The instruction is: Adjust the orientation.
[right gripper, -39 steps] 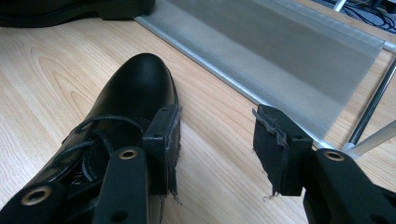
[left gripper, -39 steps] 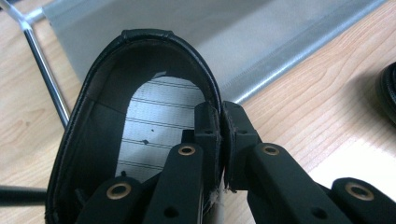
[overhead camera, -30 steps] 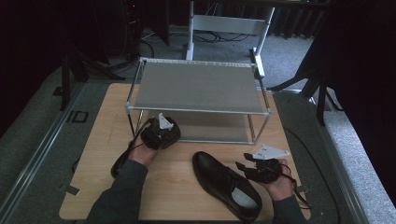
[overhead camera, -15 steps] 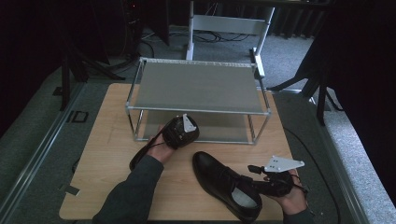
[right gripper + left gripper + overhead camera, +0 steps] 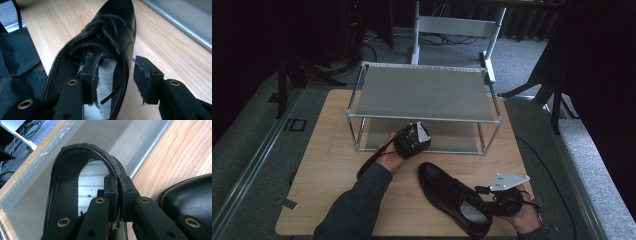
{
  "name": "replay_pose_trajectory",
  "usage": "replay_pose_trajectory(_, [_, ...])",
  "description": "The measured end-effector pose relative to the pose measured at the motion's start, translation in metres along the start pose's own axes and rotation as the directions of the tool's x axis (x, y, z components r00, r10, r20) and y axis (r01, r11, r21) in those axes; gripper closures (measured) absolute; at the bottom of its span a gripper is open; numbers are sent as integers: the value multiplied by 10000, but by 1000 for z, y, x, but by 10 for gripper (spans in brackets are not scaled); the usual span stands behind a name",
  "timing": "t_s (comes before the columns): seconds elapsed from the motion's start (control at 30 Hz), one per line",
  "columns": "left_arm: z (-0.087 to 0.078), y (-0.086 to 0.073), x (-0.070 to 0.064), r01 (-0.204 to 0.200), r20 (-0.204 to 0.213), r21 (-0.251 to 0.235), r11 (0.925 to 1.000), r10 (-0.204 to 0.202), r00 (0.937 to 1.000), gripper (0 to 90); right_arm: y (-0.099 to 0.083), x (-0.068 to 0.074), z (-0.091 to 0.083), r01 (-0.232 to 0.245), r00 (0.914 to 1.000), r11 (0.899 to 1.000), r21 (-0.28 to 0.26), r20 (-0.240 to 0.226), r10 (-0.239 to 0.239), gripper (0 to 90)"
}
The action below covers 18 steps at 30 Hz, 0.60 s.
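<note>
Pale wood desk (image 5: 337,165) carries a grey metal rack (image 5: 422,95). Left hand-held gripper (image 5: 117,192) pinches one glossy black shoe's (image 5: 75,170) collar beside it; right hand-held gripper (image 5: 116,80) straddles the near shoe's (image 5: 112,27) rim, agape.

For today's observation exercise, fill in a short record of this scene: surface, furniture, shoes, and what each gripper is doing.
surface: wooden table
furniture: two-tier metal shoe rack at the far side of the table
shoe one: black shoe held by the left gripper, jaws shut on its collar rim
shoe two: black lace-up shoe lying on the table, toe toward the rack
right gripper: open, one jaw inside the lace-up shoe's opening, the other outside its wall
left arm: dark sleeve
</note>
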<state>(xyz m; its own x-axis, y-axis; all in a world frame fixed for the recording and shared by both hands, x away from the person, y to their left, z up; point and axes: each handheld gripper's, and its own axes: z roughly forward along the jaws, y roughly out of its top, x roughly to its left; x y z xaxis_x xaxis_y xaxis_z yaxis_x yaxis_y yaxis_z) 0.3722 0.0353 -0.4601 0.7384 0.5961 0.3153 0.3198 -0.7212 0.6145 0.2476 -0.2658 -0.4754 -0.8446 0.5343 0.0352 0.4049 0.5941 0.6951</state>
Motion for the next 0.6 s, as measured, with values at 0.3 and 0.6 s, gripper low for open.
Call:
replay_pose_trajectory(0.3, [6,13,-7,-482,65,-22,9988,482,9988,864,6,-9,17,-413,9989,9991,-92,-205,411,771])
replay_pose_trajectory(0.6, [12,54,-47,-2016,658,-523,9781,2048,9766,863,12,-6,20,-133,9939,9973,-726,-1099,53,780])
